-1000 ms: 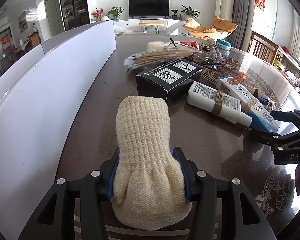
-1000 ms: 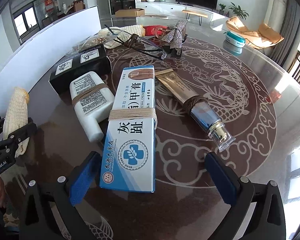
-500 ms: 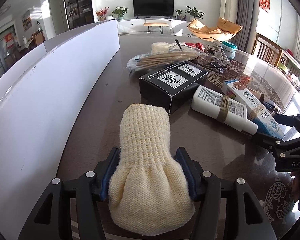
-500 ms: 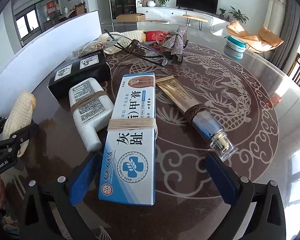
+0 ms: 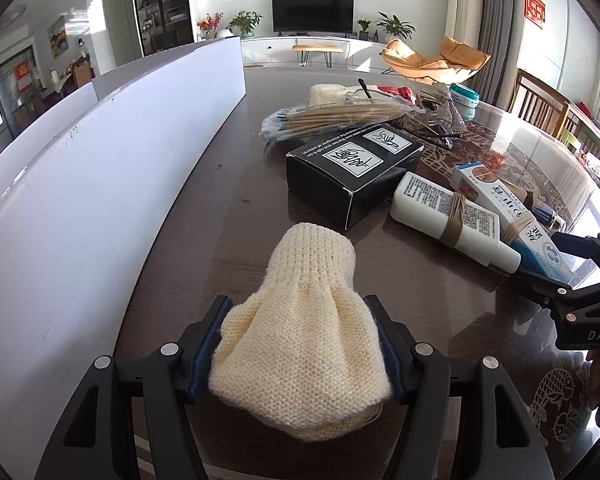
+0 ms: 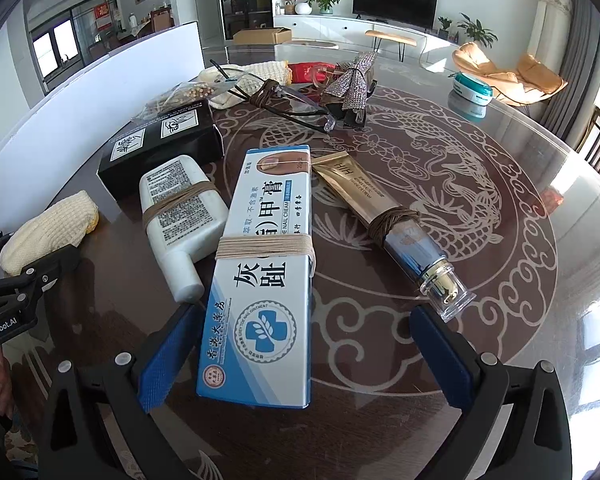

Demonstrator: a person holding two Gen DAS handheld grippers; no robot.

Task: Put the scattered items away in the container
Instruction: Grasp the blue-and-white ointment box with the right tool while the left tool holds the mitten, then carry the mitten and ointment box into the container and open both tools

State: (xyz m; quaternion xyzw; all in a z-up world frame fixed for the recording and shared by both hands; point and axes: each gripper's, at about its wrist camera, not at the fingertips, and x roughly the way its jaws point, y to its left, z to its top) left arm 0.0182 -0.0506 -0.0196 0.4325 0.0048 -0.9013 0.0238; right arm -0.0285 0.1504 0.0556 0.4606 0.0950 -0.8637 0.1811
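While easing open, left gripper [image 5: 300, 344] pads touching knit pouch [image 5: 304, 336] | right gripper [image 6: 304, 344] agape, straddling ointment box [image 6: 264, 272] | risk: yarn snagging pad, dragging pouch.

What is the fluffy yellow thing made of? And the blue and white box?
The fluffy yellow thing looks like knitted yarn, soft and matte: you can see rows of stitches. The blue and white box looks like thin printed cardboard, slightly glossy, with folded edges and string wrapped round.
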